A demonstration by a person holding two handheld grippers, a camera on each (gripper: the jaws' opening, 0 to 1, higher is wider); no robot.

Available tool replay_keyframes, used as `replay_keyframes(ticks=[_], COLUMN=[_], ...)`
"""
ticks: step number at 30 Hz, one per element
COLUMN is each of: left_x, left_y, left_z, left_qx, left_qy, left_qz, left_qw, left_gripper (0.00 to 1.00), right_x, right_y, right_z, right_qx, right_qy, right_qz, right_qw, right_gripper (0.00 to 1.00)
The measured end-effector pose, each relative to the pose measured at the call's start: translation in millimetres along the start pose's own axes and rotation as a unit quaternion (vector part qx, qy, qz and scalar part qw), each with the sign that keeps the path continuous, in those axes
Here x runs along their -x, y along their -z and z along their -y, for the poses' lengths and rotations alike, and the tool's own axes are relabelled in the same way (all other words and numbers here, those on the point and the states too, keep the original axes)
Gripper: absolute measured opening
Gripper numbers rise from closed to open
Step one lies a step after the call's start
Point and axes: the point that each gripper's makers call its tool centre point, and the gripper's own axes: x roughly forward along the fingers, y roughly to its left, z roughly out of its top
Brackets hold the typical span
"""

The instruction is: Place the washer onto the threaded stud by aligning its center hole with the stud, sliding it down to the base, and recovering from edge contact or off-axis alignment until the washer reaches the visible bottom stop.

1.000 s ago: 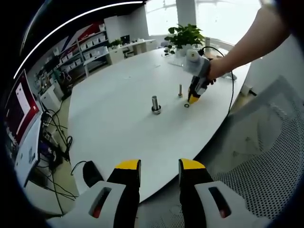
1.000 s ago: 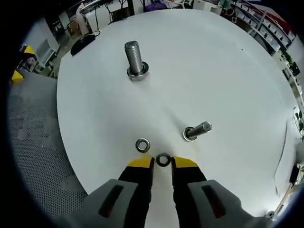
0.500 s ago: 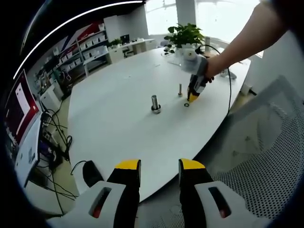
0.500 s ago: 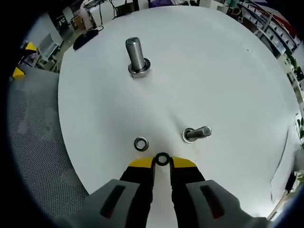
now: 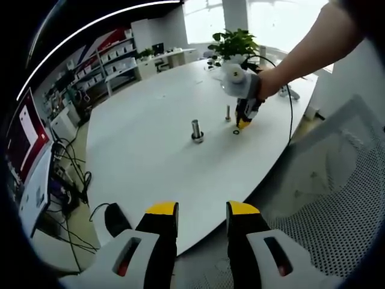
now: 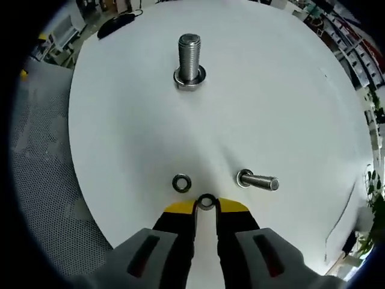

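My right gripper (image 6: 206,205) points down at the white table (image 6: 289,108), its yellow tips closed against the edges of a small steel washer (image 6: 206,201) lying flat. A second washer (image 6: 181,182) rests just left of it. The large threaded stud (image 6: 189,60) stands upright farther ahead, apart from both washers. A thin bolt (image 6: 257,180) stands to the right. In the left gripper view, the right gripper (image 5: 243,124) touches the table beside the loose washer (image 5: 236,132), near the stud (image 5: 197,132) and the bolt (image 5: 228,114). My left gripper (image 5: 203,208) hangs open off the table's near edge, holding nothing.
A grey mesh chair (image 5: 337,198) stands at the table's right edge, also seen as mesh chair (image 6: 42,180). A black mouse (image 5: 114,218) lies near the front edge. A potted plant (image 5: 234,43) and a cable sit at the far end. A person's arm (image 5: 313,48) reaches in.
The right gripper has turned about its tips, so the stud now sits nearer the top middle of its view. Its jaws have narrowed slightly on the washer. The left gripper has not moved.
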Motion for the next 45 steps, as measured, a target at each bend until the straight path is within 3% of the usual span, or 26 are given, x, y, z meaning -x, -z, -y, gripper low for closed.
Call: replay_keyframes(ticks=[1,7,10,19,32,45], left_x=[0,0,0,0,0,1], left_y=[0.1,-0.5,0.1,1.3,1.6,1.2], left_z=[-0.2,-1.7,-2.3,-3.6,-3.7,-3.7], left_qx=[0.0,0.002,0.002,0.002,-0.001,-0.003], left_qy=[-0.001,-0.004,-0.006,-0.009,-0.011,-0.013], left_qz=[0.0,0.002,0.0,-0.003,-0.005,-0.004], left_qw=[1.0,1.0,1.0,1.0,0.9999,0.9999], left_gripper=[0.3,0.3,0.3,0.3,0.3,0.31], right_x=[0,1,2,13,47,60], right_y=[0.4,2.3,1.9,6.1,-16.9,-26.9], right_z=[2,2,1,9,30,36], right_qx=[-0.016,-0.019,-0.047,-0.08,-0.065,-0.06], right_qy=[-0.003,0.004,0.008,0.007,0.023,0.03], right_qz=[0.01,0.032,0.057,0.076,0.109,0.123], right_qw=[0.9998,0.9993,0.9972,0.9939,0.9916,0.9902], right_gripper=[0.14,0.14,0.14,0.14,0.14,0.14])
